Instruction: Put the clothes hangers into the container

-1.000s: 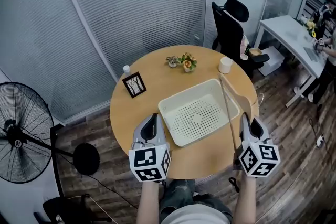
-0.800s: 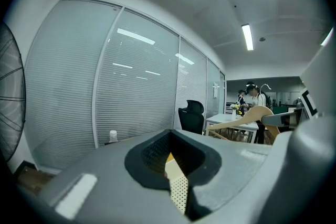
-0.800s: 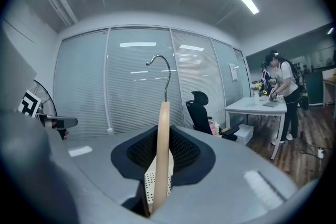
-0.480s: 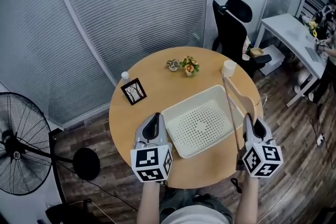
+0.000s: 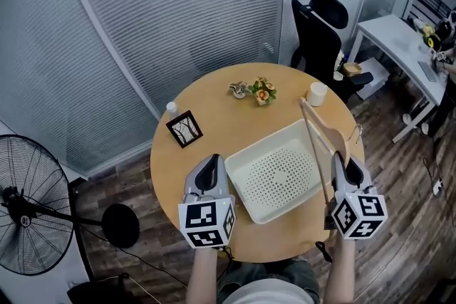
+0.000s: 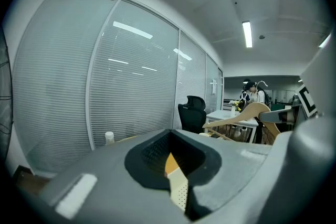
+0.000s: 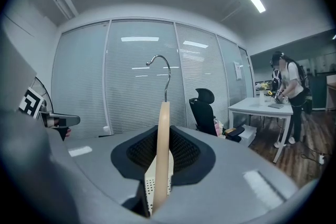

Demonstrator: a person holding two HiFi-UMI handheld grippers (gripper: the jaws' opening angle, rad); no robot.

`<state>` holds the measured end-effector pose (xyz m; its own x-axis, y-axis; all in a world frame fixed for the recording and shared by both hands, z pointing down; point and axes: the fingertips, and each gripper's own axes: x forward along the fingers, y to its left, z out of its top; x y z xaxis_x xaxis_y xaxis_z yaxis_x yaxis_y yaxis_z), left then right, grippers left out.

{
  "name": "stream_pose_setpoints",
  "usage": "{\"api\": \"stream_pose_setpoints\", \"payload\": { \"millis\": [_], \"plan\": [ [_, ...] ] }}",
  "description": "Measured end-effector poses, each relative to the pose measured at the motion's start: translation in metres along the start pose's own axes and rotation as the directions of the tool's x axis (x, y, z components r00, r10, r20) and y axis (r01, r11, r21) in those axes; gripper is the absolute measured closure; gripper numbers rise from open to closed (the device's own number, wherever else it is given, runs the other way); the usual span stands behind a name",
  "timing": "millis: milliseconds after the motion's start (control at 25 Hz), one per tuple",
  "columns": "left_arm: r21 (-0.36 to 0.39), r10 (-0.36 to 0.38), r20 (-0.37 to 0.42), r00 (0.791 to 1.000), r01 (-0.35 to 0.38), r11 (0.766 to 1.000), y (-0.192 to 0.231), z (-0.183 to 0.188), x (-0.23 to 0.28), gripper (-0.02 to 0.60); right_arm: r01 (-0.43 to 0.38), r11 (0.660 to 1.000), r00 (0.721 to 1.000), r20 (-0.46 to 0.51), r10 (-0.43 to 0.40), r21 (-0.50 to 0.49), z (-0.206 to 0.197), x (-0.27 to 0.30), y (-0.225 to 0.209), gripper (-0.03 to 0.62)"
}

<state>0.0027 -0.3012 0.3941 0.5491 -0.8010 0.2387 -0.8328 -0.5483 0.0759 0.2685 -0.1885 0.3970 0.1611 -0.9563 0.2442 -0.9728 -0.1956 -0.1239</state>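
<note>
A wooden clothes hanger (image 5: 318, 153) with a metal hook (image 5: 355, 132) slants over the right edge of the white perforated container (image 5: 242, 160) on the round wooden table (image 5: 214, 110). My right gripper (image 5: 347, 166) is shut on the hanger's near end. In the right gripper view the hanger (image 7: 163, 155) stands edge-on between the jaws of the right gripper (image 7: 160, 165), hook (image 7: 165, 68) upward. My left gripper (image 5: 209, 166) hovers at the container's left corner, shut and holding nothing. From the left gripper (image 6: 170, 160) view, the hanger (image 6: 247, 113) shows at the right.
On the table's far side stand a small picture frame (image 5: 184, 129), two little flower pots (image 5: 262, 91), a white cup (image 5: 317, 92) and a small bottle (image 5: 171, 108). A black office chair (image 5: 320, 32) and a white desk (image 5: 399, 39) are behind; a floor fan (image 5: 28, 210) stands left.
Both grippers have moved a little forward over the table, the right one carrying the hanger along. Neither gripper's jaws have changed.
</note>
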Motion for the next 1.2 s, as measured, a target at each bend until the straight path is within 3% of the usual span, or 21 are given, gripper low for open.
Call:
{"api": "stream_pose_setpoints", "payload": {
  "millis": [240,480,960,1200],
  "plan": [
    [-0.003,0.014,0.003,1.000,-0.014,1.000,0.006,0.004,0.004,0.580,-0.036,0.998,0.999,-0.034,0.035,-0.043,-0.001,0.015,0.006,0.510],
    [-0.020,0.067,0.001,0.998,-0.067,0.998,0.011,0.002,0.000,0.580,-0.129,0.987,0.991,-0.033,0.126,-0.100,0.007,0.027,0.016,0.510],
    [-0.039,0.163,0.004,0.987,-0.163,0.986,0.013,0.002,-0.015,0.580,-0.325,0.921,0.945,-0.106,0.309,-0.213,0.008,0.034,0.022,0.510],
    [-0.040,0.180,0.011,0.984,-0.179,0.983,0.004,0.003,-0.018,0.580,-0.410,0.869,0.912,-0.144,0.384,-0.277,0.012,0.032,0.017,0.510]
  ]
}}
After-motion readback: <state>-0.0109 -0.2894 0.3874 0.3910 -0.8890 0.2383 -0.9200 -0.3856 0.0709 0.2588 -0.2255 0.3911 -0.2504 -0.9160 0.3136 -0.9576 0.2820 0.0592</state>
